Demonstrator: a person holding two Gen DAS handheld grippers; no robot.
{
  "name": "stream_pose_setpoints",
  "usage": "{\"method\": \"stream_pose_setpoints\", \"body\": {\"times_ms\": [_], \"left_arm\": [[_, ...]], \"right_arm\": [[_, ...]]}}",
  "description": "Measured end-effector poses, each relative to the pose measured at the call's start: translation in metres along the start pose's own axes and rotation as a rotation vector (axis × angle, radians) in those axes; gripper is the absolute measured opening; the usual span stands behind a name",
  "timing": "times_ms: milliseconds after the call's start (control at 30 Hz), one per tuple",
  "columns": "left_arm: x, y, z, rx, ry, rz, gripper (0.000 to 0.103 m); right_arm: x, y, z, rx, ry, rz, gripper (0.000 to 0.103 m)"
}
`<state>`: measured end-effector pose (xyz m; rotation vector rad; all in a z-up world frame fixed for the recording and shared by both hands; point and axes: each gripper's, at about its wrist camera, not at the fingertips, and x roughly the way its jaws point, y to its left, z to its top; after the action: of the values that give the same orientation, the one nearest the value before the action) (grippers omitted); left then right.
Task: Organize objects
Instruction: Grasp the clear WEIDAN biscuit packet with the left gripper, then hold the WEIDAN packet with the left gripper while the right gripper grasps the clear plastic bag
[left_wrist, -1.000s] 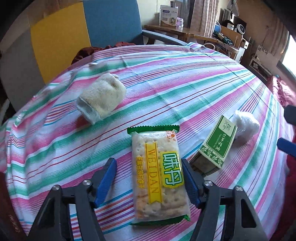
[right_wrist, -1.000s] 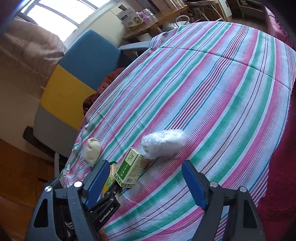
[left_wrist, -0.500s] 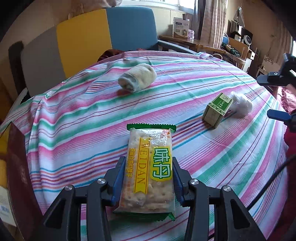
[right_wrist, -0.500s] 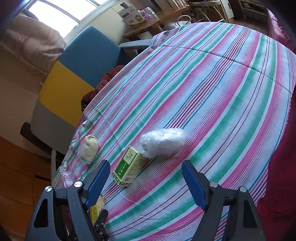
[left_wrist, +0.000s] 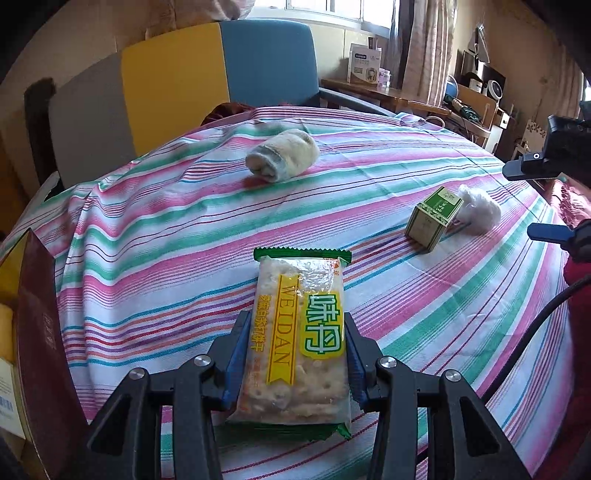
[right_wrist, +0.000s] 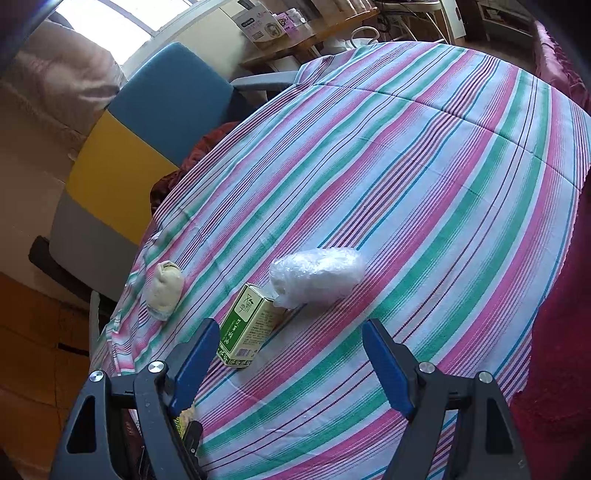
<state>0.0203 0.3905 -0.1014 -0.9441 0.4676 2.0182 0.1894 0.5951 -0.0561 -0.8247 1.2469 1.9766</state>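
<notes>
My left gripper (left_wrist: 295, 354), spread a second ago, now pinches the cracker packet (left_wrist: 295, 350) by both long edges and has carried it off the striped tablecloth (left_wrist: 166, 236) toward the near edge. My right gripper (right_wrist: 291, 363) hangs spread, empty, over the green box (right_wrist: 247, 328) and plastic bundle (right_wrist: 317, 275). Judgement: first item secured; placement next.

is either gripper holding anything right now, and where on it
The left gripper is shut on the cracker packet, pinching its long side edges near the lower end. The right gripper is open and holds nothing.
</notes>
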Motion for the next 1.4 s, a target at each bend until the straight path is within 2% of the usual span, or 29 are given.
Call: {"method": "stream_pose_setpoints", "body": {"times_ms": [700, 867, 1033, 1167, 1233, 1400], "left_arm": [[-0.002, 0.004, -0.002, -0.019, -0.01, -0.019, 0.047], [-0.002, 0.005, -0.002, -0.022, -0.01, -0.024, 0.047], [-0.002, 0.005, -0.002, -0.026, -0.009, -0.029, 0.047], [-0.002, 0.006, -0.002, -0.03, -0.009, -0.034, 0.047], [-0.002, 0.005, -0.002, -0.029, -0.009, -0.032, 0.047], [-0.003, 0.006, -0.003, -0.029, -0.008, -0.033, 0.047]], "right_arm": [[0.009, 0.005, -0.003, -0.033, 0.022, -0.116, 0.081], [0.015, 0.011, -0.002, -0.082, 0.081, -0.128, 0.081], [0.012, 0.032, 0.012, -0.292, 0.138, -0.162, 0.081], [0.01, 0.051, 0.019, -0.582, 0.156, -0.248, 0.081], [0.016, 0.057, 0.015, -0.698, 0.198, -0.28, 0.081], [0.046, 0.066, 0.01, -0.883, 0.248, -0.392, 0.081]]}}
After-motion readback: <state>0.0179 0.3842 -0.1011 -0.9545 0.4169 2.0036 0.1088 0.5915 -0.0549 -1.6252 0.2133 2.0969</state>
